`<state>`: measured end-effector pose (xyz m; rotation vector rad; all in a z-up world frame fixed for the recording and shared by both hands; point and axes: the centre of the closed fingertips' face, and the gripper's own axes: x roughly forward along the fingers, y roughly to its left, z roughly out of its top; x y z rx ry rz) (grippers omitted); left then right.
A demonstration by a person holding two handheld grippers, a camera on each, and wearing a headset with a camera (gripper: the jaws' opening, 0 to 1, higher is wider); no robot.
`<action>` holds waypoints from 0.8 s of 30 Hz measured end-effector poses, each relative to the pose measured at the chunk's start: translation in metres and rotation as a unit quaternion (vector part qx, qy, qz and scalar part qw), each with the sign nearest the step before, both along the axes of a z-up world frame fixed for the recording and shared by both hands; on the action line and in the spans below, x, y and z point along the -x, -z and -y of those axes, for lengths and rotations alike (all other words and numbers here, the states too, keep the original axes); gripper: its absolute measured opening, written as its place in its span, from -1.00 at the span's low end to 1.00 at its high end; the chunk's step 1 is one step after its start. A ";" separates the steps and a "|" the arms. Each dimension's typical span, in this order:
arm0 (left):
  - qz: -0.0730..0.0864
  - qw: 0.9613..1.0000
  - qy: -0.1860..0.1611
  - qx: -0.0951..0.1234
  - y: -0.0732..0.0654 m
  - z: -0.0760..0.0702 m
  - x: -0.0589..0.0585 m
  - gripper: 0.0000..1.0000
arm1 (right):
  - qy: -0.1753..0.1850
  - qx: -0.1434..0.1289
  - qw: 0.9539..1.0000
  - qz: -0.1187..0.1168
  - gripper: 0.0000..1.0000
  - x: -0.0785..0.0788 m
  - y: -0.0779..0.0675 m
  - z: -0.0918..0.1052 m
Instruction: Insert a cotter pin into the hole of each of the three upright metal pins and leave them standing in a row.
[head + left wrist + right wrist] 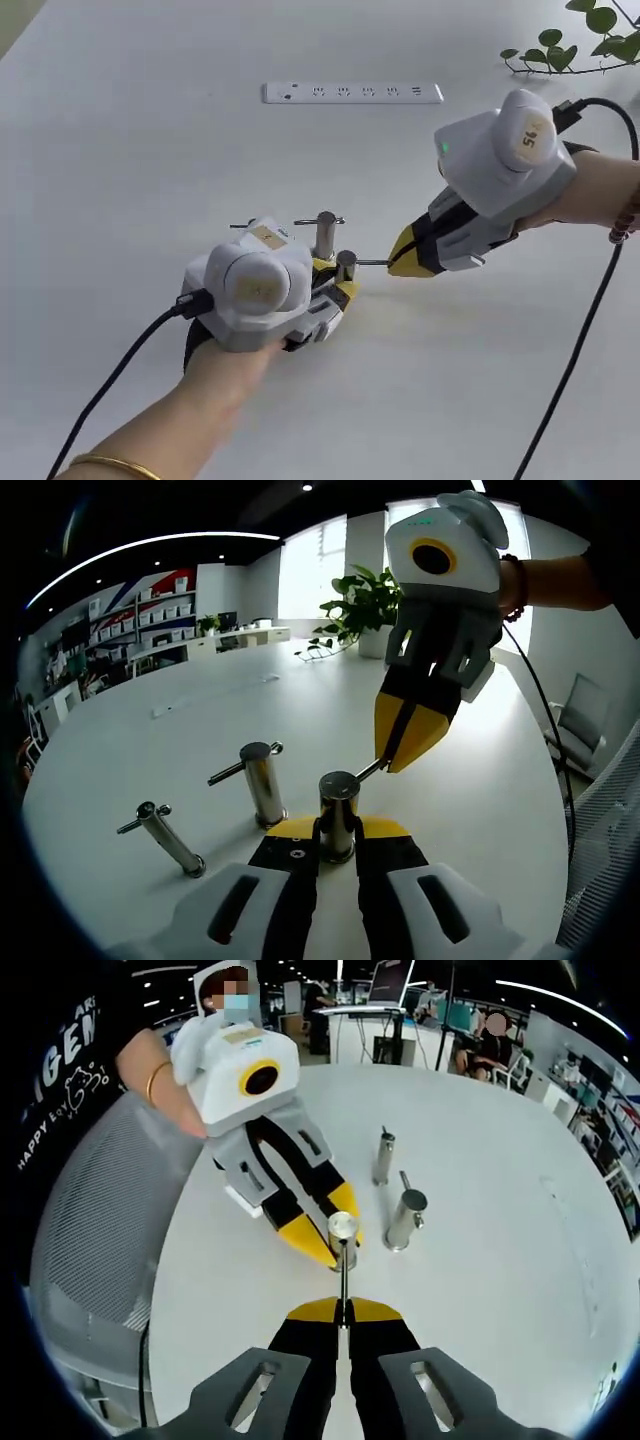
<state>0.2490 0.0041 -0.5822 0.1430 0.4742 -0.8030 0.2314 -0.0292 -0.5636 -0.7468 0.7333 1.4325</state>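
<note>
**Work piece.** The near metal pin (338,798) stands upright on the bench (150,150), with its lower shank between the jaws of the left hand-held gripper (338,832). A cotter pin (343,1278) is presented level with its head from the right. Its tip is at the cross hole, but whether it has entered cannot be told.

To the left and farther off stand the middle metal pin (262,780) and the far-left metal pin (170,838), each with a cotter pin through its head. The three form a rough row, so this is judged to be the last insertion.

**Risks.**
- If the cotter pin is off the hole's line, its tip will bear on the side of the head. That would tip the near metal pin or turn it in the jaws.
- The thin wire may bend or slip in its grip under a hard push.
- The middle metal pin stands near, and a wide opening of the left jaws on release could knock it — or the near one — over and break the row.

**Hand-held grippers.**
- Left: the jaws are closed against both sides of the near metal pin, low on the shank, and touch nothing else.
- Right hand-held gripper (403,262): the jaws are pressed together on the outer end of the cotter pin — no gap is visible between them.
</note>
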 end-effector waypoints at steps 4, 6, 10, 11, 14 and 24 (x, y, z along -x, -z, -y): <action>-0.002 1.000 0.000 0.001 0.001 0.001 -0.001 -0.77 | -0.001 0.000 1.000 -0.002 -1.00 0.001 0.000 0.000; 0.000 1.000 0.001 0.000 0.001 0.001 -0.001 -0.77 | -0.003 0.000 1.000 0.000 -1.00 0.001 -0.001 -0.001; -0.002 1.000 0.006 0.000 0.001 0.001 -0.002 -0.78 | -0.008 -0.004 1.000 0.002 -1.00 0.001 -0.004 -0.004; -0.002 1.000 0.007 0.000 0.001 0.001 -0.001 -0.78 | -0.009 -0.005 1.000 0.003 -1.00 0.001 -0.004 -0.005; -0.002 1.000 0.010 0.001 0.001 0.001 -0.001 -0.78 | -0.015 -0.006 1.000 0.005 -1.00 0.000 -0.004 -0.007; -0.003 1.000 0.012 0.008 0.003 0.003 -0.001 -0.78 | -0.029 -0.011 0.999 0.011 -1.00 -0.003 -0.002 -0.016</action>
